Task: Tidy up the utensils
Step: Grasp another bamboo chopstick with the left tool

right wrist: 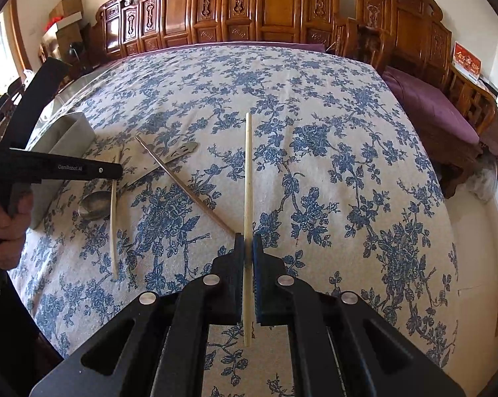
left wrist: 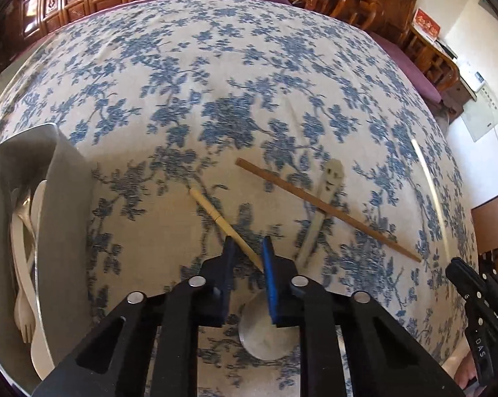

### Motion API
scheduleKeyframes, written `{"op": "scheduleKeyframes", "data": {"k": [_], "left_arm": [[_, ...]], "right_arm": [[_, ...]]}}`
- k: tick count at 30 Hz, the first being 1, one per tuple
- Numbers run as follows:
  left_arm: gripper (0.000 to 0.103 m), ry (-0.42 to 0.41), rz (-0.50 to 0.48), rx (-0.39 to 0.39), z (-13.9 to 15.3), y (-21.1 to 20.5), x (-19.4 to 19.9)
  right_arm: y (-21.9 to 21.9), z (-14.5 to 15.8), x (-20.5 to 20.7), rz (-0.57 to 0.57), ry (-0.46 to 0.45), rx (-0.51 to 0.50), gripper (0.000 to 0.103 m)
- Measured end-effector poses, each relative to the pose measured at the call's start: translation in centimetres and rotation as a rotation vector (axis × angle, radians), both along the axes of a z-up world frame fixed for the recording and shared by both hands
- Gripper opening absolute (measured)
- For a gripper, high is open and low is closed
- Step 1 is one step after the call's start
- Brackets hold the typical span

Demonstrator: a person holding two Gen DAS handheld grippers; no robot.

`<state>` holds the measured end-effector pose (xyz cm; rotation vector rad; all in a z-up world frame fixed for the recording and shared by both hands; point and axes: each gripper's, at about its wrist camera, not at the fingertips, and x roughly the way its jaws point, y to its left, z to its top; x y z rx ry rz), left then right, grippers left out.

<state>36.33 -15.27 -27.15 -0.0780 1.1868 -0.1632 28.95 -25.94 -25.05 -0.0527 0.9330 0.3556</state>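
Observation:
My left gripper (left wrist: pixel 248 248) points down at the flowered tablecloth (left wrist: pixel 182 99). Its jaws stand narrow around a pale bamboo chopstick (left wrist: pixel 216 216) that crosses them slantwise and touches both pads. Under it lies a metal spoon (left wrist: pixel 265 330) with a smiley on its handle, and a brown chopstick (left wrist: pixel 328 210) rests across that handle. My right gripper (right wrist: pixel 248 241) is shut on a second pale chopstick (right wrist: pixel 248 172), which sticks out straight ahead above the cloth. At the left of that view are the left gripper (right wrist: pixel 120 170), the spoon (right wrist: pixel 95 205) and the brown chopstick (right wrist: pixel 182 185).
A grey open box (left wrist: pixel 63 182) at the left holds several white plastic utensils (left wrist: pixel 25 231). Carved wooden cabinets (right wrist: pixel 265 6) and a bench with a purple cushion (right wrist: pixel 431 106) ring the table. A hand (right wrist: pixel 7 218) grips the left tool's handle.

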Motion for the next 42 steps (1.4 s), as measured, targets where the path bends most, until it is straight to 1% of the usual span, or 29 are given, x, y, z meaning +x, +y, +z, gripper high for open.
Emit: {"op": "scheduleKeyframes", "data": {"k": [4, 9, 11, 16, 22, 24, 26, 27, 29, 34, 36, 39, 42], "left_arm": [[0.008, -0.016, -0.024, 0.018, 0.2, -1.1, -0.6], [0.004, -0.061, -0.058, 0.055, 0.6, -2.3, -1.3], [0.000, -0.080, -0.068, 0.064, 1.0, -2.4, -1.5], [0.000, -0.123, -0.091, 0.079, 2.2, -2.4, -2.3], [0.000, -0.118, -0.120, 0.063, 2.7, -2.2, -2.8], [0.003, -0.107, -0.132, 0.064, 2.6, -2.6, -3.0], [0.012, -0.087, -0.141, 0.066, 2.1, -3.0, -3.3], [0.013, -0.074, -0.147, 0.076, 1.7, -3.5, -3.5], [0.013, -0.061, -0.164, 0.083, 1.3, -4.2, -4.2], [0.013, -0.089, -0.177, 0.076, 1.3, -4.7, -7.0], [0.013, -0.081, -0.181, 0.072, 1.0, -4.7, -7.8], [0.013, -0.071, -0.195, 0.085, 0.4, -5.1, -8.6], [0.018, -0.078, -0.195, 0.111, -0.2, -5.4, -9.1]], "right_arm": [[-0.1, 0.1, 0.1, -0.002, -0.001, 0.002, 0.006], [0.1, 0.2, 0.0, 0.005, -0.004, -0.001, 0.006], [0.2, 0.2, 0.0, 0.007, -0.005, -0.002, 0.006], [0.3, 0.3, -0.1, 0.010, -0.007, -0.005, 0.006], [0.4, 0.4, -0.2, 0.011, -0.011, -0.005, 0.006], [0.4, 0.5, -0.2, 0.012, -0.013, -0.007, 0.006], [0.5, 0.5, -0.2, 0.012, -0.014, -0.010, 0.006], [0.4, 0.5, -0.2, 0.013, -0.014, -0.011, 0.006], [0.4, 0.6, -0.2, 0.012, -0.015, -0.012, 0.006], [0.2, 0.8, -0.1, 0.006, -0.020, -0.009, 0.006], [0.1, 0.9, -0.1, 0.005, -0.022, -0.009, 0.006], [0.0, 1.0, -0.1, 0.004, -0.023, -0.009, 0.006], [0.1, 1.0, -0.1, 0.003, -0.024, -0.009, 0.006]]}}
